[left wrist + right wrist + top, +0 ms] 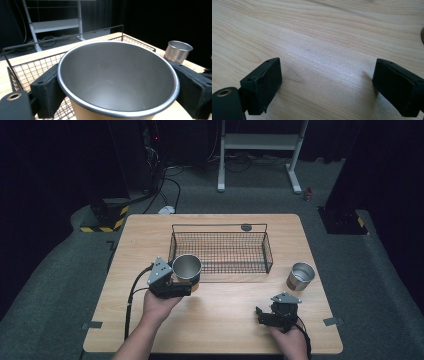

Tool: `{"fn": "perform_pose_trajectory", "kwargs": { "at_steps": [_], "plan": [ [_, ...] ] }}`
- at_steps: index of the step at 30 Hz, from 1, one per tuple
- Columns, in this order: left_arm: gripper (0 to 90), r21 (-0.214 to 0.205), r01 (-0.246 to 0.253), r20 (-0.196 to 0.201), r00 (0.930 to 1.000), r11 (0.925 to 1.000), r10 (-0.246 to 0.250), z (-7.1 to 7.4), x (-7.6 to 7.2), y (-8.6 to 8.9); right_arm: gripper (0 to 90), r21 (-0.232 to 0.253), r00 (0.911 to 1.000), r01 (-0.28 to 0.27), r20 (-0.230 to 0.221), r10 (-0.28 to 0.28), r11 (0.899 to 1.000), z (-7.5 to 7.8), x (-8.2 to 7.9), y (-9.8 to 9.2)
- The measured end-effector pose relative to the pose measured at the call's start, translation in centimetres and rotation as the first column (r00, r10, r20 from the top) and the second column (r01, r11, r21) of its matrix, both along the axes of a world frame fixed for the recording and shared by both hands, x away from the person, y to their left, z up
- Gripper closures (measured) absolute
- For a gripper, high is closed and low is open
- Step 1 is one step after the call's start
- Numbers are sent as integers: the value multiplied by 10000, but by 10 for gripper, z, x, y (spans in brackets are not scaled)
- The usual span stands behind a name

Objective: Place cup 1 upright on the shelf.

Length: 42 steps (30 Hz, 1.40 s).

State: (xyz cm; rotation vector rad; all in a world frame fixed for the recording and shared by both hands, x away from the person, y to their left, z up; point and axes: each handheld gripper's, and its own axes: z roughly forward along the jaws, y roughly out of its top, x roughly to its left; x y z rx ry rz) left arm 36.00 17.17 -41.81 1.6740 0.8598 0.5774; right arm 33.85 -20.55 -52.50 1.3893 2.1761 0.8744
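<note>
Your left gripper [186, 281] is clamped on the steel cup [187, 266], one black pad each side of its wall, just under the rim. In the left gripper view the cup [117, 75] sits between both jaws, mouth open toward the camera, tilted a bit, inside bare metal w/ a tan band on the outer wall at the bottom edge. Can't tell from these views whether its base is on the tabletop [225, 320] or just off it.

From the high view, the cup is at the front left corner of the wire basket [220, 251], right against or just outside the front wire; can't tell which. It's not inside the basket. In the left gripper view the basket [27, 67] mesh runs behind & to the left of the cup.

Second steel cup [300, 276] stands upright on the tabletop, right of the basket, near its front right corner but apart from it. It also shows in the left gripper view [178, 51], beyond the right jaw.

Your right gripper [265, 316] rests low near the front right of the tabletop, well apart from both cups. Its jaws are spread wide w/ nothing between them, only bare wood grain [324, 50] in the right gripper view.
</note>
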Motion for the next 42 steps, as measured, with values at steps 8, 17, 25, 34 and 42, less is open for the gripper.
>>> {"fn": "perform_pose_trajectory", "kwargs": {
  "at_steps": [8,17,25,34,42],
  "plan": [
    [95,-40,-330,-81,9994,9994,330,1,9,6,90,18,10000,-33,-5,33,10000,0,0,0],
    [95,43,-448,71,9990,9990,448,8,17,5,89,26,10000,-36,-11,36,10000,0,0,0],
    [95,43,-522,-5,9986,9986,522,13,28,2,90,22,10000,-37,-9,37,10000,0,0,0],
    [95,-129,-624,-91,9980,9980,623,16,45,-1,89,31,10000,-36,-20,36,10000,0,0,0],
    [95,-207,-622,-116,9980,9978,620,22,61,-8,89,22,10000,-49,-10,49,10000,0,0,0]
  ]
}}
